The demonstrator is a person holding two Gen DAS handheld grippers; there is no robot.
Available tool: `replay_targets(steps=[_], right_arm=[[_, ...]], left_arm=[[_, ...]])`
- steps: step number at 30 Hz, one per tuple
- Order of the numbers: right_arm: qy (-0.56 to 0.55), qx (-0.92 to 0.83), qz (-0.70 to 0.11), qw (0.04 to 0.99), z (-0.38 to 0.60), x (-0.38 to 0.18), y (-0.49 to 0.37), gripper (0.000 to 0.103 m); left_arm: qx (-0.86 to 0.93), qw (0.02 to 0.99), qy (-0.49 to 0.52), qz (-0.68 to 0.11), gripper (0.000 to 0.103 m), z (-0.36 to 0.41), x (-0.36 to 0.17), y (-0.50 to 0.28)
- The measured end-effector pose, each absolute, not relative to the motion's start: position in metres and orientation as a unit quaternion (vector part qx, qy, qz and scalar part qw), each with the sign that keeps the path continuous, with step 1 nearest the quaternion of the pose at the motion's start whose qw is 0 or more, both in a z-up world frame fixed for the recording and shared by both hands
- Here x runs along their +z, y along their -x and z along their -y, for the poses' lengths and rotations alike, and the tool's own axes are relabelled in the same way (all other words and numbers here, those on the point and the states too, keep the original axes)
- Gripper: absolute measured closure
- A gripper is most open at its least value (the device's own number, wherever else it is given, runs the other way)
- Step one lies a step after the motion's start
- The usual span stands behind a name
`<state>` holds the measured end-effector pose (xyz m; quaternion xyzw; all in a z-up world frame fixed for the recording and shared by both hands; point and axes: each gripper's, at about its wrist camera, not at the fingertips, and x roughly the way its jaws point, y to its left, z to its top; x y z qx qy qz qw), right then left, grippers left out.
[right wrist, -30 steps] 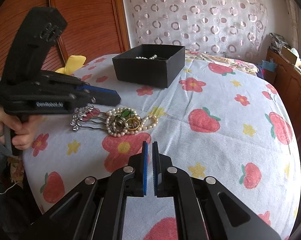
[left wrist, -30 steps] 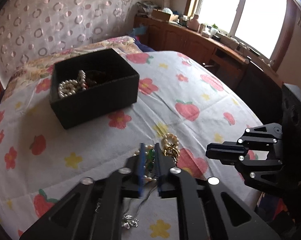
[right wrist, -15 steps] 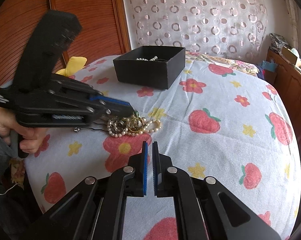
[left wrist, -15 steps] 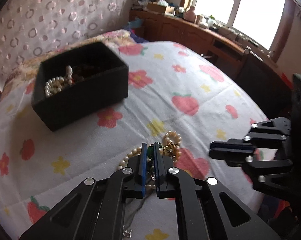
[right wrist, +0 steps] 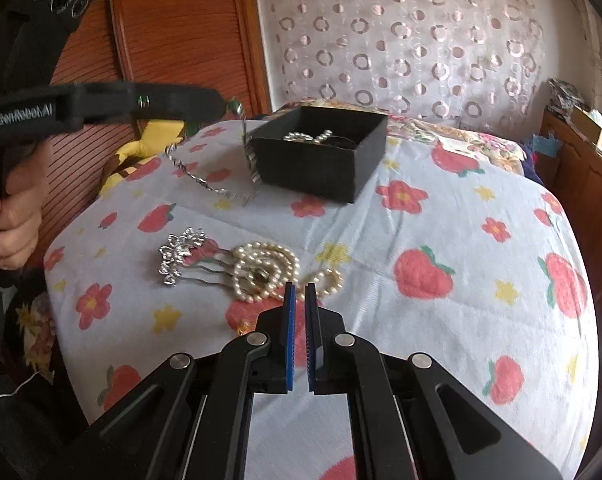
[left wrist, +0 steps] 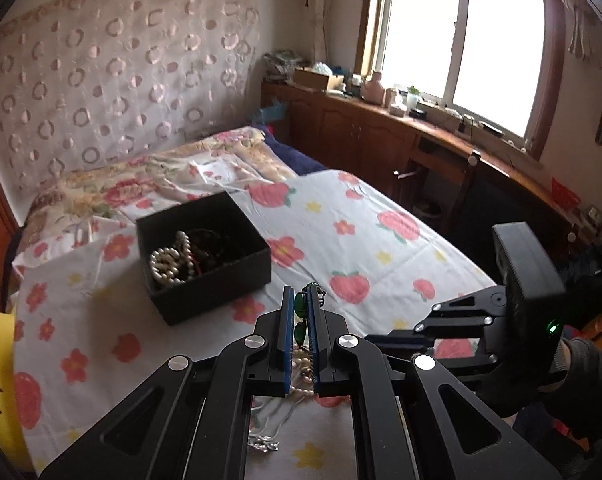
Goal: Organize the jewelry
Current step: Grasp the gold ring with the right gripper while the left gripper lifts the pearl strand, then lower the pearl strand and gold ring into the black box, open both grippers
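Left gripper [right wrist: 231, 106] holds a silver chain [right wrist: 205, 184] lifted beside the black box [right wrist: 321, 156]. Pearl strands [right wrist: 265, 272] and hair comb [right wrist: 181, 254] lie on the bedsheet [right wrist: 441, 220].

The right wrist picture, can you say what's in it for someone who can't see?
The left gripper lifts a dangling silver necklace toward a black box on a flowery bedsheet. Pearls and a silver hair comb lie nearby.

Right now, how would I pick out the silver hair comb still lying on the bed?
Start at the black box on the strawberry sheet and come toward the near edge. The silver hair comb lies left of the pearl strand: only it has flower shapes and dark prongs.
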<state>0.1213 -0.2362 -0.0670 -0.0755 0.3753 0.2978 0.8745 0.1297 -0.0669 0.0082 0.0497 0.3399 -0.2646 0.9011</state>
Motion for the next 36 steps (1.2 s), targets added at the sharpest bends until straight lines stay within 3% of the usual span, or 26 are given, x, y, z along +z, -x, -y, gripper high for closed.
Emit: replay_targets(steps=[2, 3, 16, 17, 18, 24, 36], right_arm=[[0.081, 0.304, -0.377, 0.871, 0.23, -0.068, -0.12, 0.069], [0.084, 0.308, -0.377, 0.869, 0.227, -0.069, -0.118, 0.067], [0.124, 0.303, -0.413, 0.85, 0.21, -0.092, -0.109, 0.067], [0.126, 0.302, -0.413, 0.85, 0.21, -0.093, -0.109, 0.07], [0.138, 0.297, -0.409, 0.852, 0.208, -0.093, -0.107, 0.081], [0.147, 0.308, -0.405, 0.848, 0.209, -0.09, -0.099, 0.081], [0.115, 0.303, -0.345, 0.881, 0.222, -0.029, -0.171, 0.081]], left_arm=[[-0.261, 0.903, -0.049, -0.337, 0.098, 0.063, 0.011, -0.128], [-0.259, 0.904, -0.047, -0.336, 0.098, 0.061, 0.01, -0.127], [-0.251, 0.906, -0.037, -0.338, 0.098, 0.043, -0.004, -0.116], [-0.25, 0.907, -0.037, -0.338, 0.098, 0.042, -0.005, -0.116], [-0.249, 0.907, -0.037, -0.338, 0.098, 0.042, -0.005, -0.116], [-0.242, 0.911, -0.034, -0.333, 0.098, 0.038, -0.002, -0.121], [-0.203, 0.925, -0.031, -0.319, 0.097, 0.033, 0.014, -0.191]])
